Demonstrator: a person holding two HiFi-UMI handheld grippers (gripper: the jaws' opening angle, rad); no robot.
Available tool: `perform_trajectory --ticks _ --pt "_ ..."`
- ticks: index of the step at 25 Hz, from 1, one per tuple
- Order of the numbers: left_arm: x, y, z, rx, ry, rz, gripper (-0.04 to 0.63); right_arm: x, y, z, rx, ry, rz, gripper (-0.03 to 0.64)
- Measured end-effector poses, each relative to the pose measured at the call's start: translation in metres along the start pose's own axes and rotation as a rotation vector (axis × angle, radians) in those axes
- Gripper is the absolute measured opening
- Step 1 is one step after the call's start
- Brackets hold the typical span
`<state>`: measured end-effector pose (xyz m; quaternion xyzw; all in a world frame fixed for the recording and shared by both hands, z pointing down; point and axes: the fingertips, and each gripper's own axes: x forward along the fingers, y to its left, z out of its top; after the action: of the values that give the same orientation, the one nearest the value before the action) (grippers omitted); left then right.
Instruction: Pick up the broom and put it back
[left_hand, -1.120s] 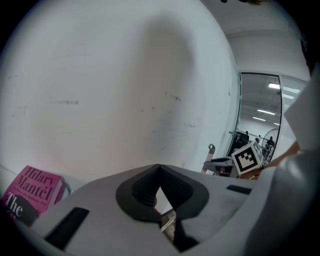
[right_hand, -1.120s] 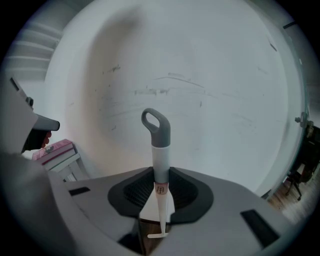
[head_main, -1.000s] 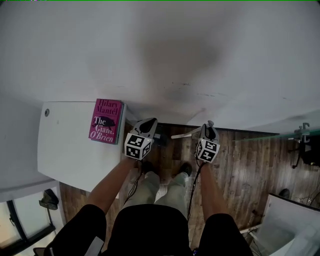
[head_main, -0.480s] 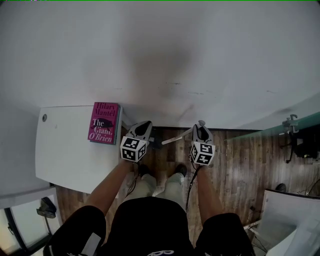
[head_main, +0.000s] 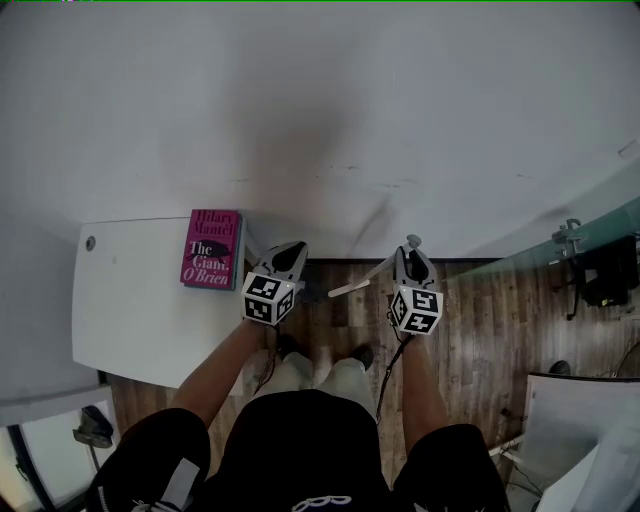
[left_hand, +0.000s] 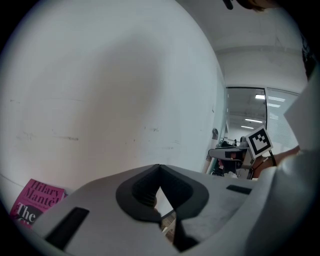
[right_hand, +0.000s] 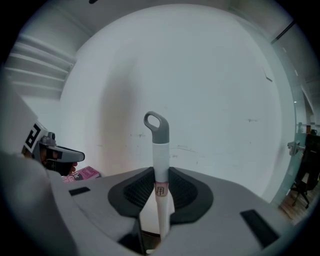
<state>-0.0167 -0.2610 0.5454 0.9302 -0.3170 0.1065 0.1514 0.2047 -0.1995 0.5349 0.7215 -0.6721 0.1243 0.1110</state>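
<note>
The broom is clamped in the right gripper, whose jaws press on both sides of its white shaft, right of the book. In the right gripper view we see the long axis running straight up between the pads. The grey hanging loop is at the top end, pointing toward the white wall. From the head view we follow the white shaft slanting down from that gripper toward the book's side, above the wooden floor.

We can make out a small dark mark printed on the shaft at the pads, too small to read with certainty. On the pink book cover we read "Hilary Mantel" and "The Giant, O'Brien". It lies flat on a white table.

The left gripper sits just right of the book. Its jaws meet at the tips and we see nothing between them.
</note>
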Motion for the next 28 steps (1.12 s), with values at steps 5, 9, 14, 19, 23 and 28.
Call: perform_trajectory --ticks 5,9,14,19,23,28 --pt "-0.005 -0.018 0.01 0.015 -0.012 0.013 0.018 -0.019 -0.01 0.02 0.001 -0.034 0.015 0.101" --pt "-0.007 -0.041 0.023 0.027 -0.032 0.037 0.02 -0.033 -0.023 0.035 -0.006 -0.066 0.046 0.101" --pt "-0.018 -0.069 0.034 0.053 -0.058 0.076 0.019 -0.048 -0.035 0.049 -0.016 -0.102 0.087 0.101" --pt "-0.028 -0.084 0.028 0.031 -0.074 0.132 0.018 -0.059 -0.043 0.049 -0.024 -0.115 0.121 0.101" --pt "-0.032 -0.098 0.026 0.03 -0.084 0.157 0.019 -0.067 -0.049 0.049 -0.033 -0.121 0.148 0.101" --pt "-0.037 -0.115 0.022 0.024 -0.096 0.188 0.02 -0.078 -0.062 0.047 -0.037 -0.126 0.17 0.101"
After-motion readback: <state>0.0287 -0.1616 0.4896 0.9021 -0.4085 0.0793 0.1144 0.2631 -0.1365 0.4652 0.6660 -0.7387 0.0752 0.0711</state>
